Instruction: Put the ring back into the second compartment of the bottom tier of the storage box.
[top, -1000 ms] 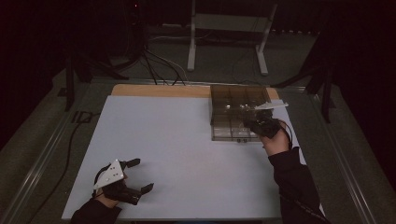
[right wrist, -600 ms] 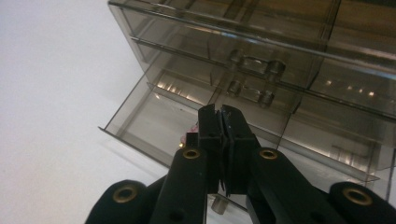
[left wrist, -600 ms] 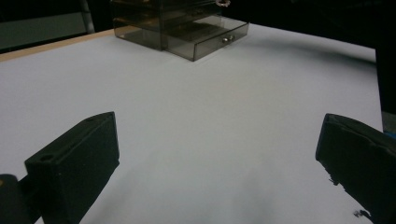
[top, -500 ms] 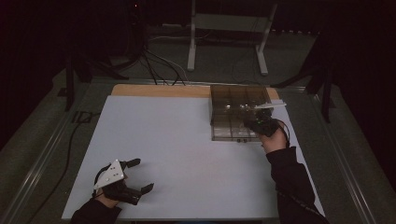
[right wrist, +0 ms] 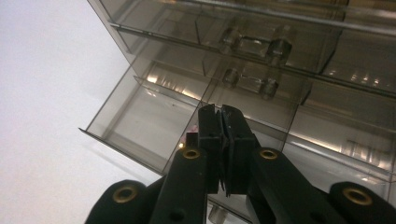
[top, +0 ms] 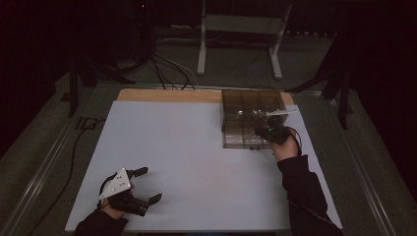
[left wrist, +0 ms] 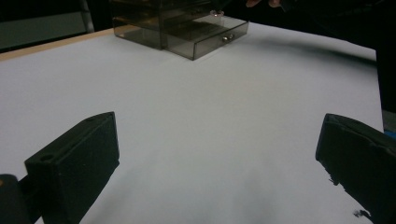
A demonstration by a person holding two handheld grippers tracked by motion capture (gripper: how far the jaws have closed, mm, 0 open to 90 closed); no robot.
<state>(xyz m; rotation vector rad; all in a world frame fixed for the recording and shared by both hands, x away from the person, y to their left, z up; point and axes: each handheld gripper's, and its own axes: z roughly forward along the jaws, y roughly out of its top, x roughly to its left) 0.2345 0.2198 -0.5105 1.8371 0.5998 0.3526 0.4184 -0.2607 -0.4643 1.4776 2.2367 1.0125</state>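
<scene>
Pressing together with no visible gap, the jaws of the right gripper [right wrist: 223,135] sit over the front edge of a pulled-out drawer [right wrist: 154,116] of the smoked-plastic drawer chest [top: 251,118]. Whether they pinch the drawer's small knob cannot be told; the jaws hide whatever lies between them. The left gripper [top: 137,189] rests idle near the front-left of the white table sheet [top: 187,147], jaws spread wide and holding nothing, well apart from the chest.

Risks, as judged from this position:
- The chest appears light and unsecured. A pull along the drawer could drag the whole unit across the sheet, since the left gripper is too far off to brace it.
- If the jaws hold only a thin lip or knob, the grip may slip off under load.
- A drawer drawn too far could come free and tip.

Location: the chest stands at the far-right of the sheet, directly under the right gripper. From the left gripper view, its lowest drawer [left wrist: 208,39] projects forward.
</scene>
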